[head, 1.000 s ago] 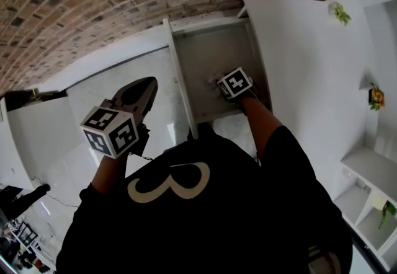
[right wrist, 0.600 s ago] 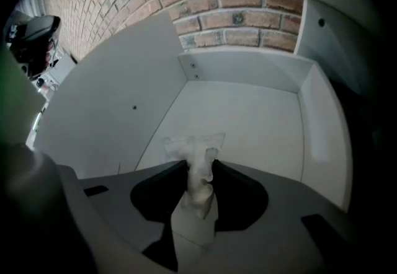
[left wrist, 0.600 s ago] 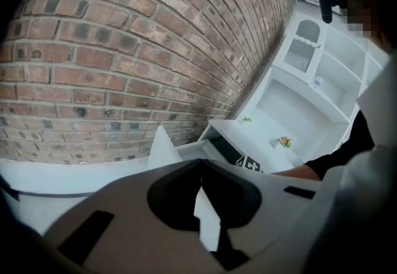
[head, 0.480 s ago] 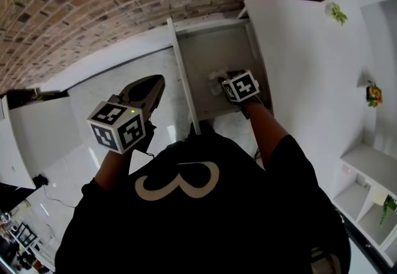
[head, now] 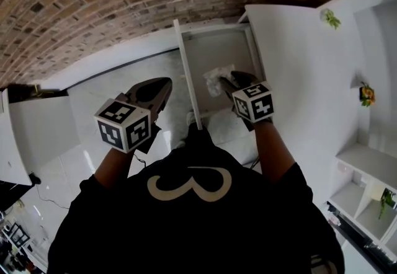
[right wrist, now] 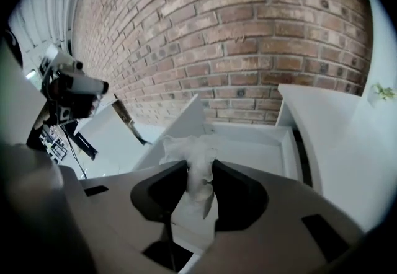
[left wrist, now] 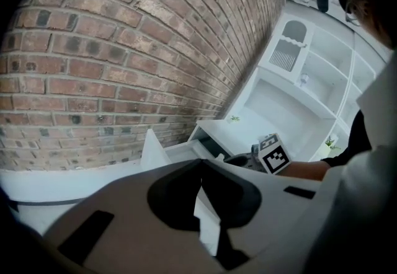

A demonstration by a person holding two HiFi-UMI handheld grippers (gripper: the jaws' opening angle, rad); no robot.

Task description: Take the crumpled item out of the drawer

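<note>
Holding the crumpled paper (right wrist: 191,154) in your right gripper (right wrist: 200,173): jaws narrow, pinched on its lower part, the wad bulging out past the tips. Its long axis runs roughly along the jaws, straight ahead of you.

The paper hangs over the open drawer (head: 218,49), about mid-drawer. It looks lifted off the drawer floor, but I can't confirm the gap.

My read is that the grab is done and only the exit is left. That means pulling up and back towards the drawer's front edge, on your side.

Around the drawer:
- The side panel (head: 188,74) stands along the drawer's left edge. Don't drag the loose flap across it.
- The cabinet top (head: 291,56) is right of the drawer, close to your right wrist.
- The brick wall (head: 124,0) is behind the drawer, out of the way.

Your left gripper (head: 162,85) sits left of the drawer, outside the side panel, jaws together with nothing in them. It's not needed.

The grip is on a thin bit of paper, so it could slip if you jerk.
</note>
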